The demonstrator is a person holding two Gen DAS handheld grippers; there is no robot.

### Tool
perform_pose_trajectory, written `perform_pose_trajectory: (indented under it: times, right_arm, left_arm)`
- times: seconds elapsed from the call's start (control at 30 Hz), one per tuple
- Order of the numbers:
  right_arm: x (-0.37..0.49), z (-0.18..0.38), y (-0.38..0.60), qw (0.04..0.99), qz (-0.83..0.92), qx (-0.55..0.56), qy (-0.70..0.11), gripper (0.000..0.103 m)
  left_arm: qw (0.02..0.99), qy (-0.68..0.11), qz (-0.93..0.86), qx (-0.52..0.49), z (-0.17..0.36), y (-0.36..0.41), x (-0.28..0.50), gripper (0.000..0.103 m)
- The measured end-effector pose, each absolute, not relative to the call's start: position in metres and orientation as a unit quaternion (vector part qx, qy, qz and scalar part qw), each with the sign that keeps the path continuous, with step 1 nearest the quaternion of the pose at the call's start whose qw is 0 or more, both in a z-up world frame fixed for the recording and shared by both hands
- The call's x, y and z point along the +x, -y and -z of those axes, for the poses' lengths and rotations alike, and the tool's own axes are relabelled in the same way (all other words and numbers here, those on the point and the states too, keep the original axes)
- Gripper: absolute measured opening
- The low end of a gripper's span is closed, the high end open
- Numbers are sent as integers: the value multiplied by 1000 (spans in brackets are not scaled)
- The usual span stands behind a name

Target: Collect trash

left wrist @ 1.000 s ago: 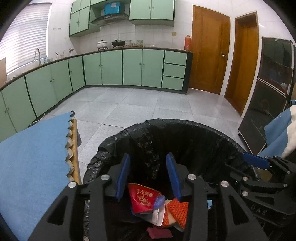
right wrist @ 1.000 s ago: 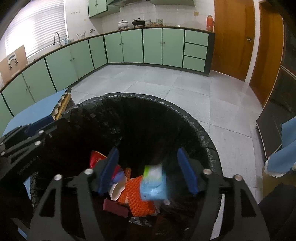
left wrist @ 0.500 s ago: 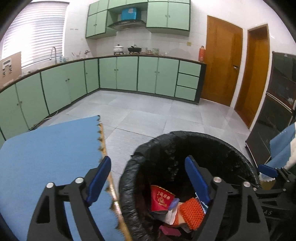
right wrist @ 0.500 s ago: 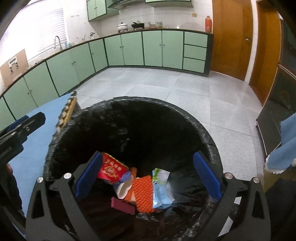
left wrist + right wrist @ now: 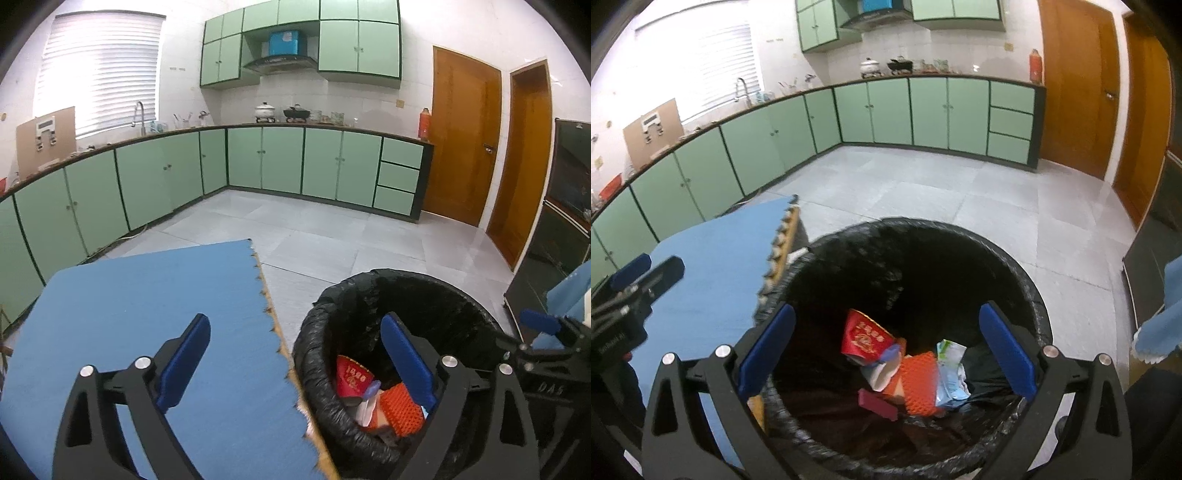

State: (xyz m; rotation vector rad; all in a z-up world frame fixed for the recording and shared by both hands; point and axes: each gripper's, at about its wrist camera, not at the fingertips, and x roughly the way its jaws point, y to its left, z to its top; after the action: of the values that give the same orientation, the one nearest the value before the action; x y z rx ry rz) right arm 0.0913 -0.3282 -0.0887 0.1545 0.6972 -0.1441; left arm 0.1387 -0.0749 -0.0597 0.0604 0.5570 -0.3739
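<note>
A bin lined with a black bag (image 5: pixel 1027 295) stands on the floor beside the table; it also shows in the left wrist view (image 5: pixel 332 306). Inside lie a red packet (image 5: pixel 866 336), an orange mesh piece (image 5: pixel 918 380), a light blue-green wrapper (image 5: pixel 947 371), white scraps and a dark pink strip (image 5: pixel 877 404). The red packet (image 5: pixel 351 376) and orange mesh (image 5: pixel 404 410) show in the left wrist view too. My right gripper (image 5: pixel 886 354) is open and empty above the bin. My left gripper (image 5: pixel 295 363) is open and empty over the table edge and the bin's left rim.
A blue foam mat (image 5: pixel 129 314) covers the table left of the bin, with a jagged edge. Green cabinets (image 5: pixel 280 162) line the far walls. Two wooden doors (image 5: pixel 461 147) are at the right. A dark cabinet (image 5: pixel 554 240) and a blue cloth (image 5: pixel 1160 328) are right of the bin.
Both grippers have opened wide and risen above the bin. The blue-green wrapper has dropped from the right gripper into the bin. The left gripper has moved left over the table edge.
</note>
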Motion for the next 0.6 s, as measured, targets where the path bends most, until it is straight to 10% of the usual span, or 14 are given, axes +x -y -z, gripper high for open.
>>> perform_pose_trajectory:
  times: [0.6]
  right_arm:
    - [62, 27, 266, 949, -14, 47, -311, 98]
  left_arm:
    - [956, -255, 145, 19, 19, 19, 86, 97]
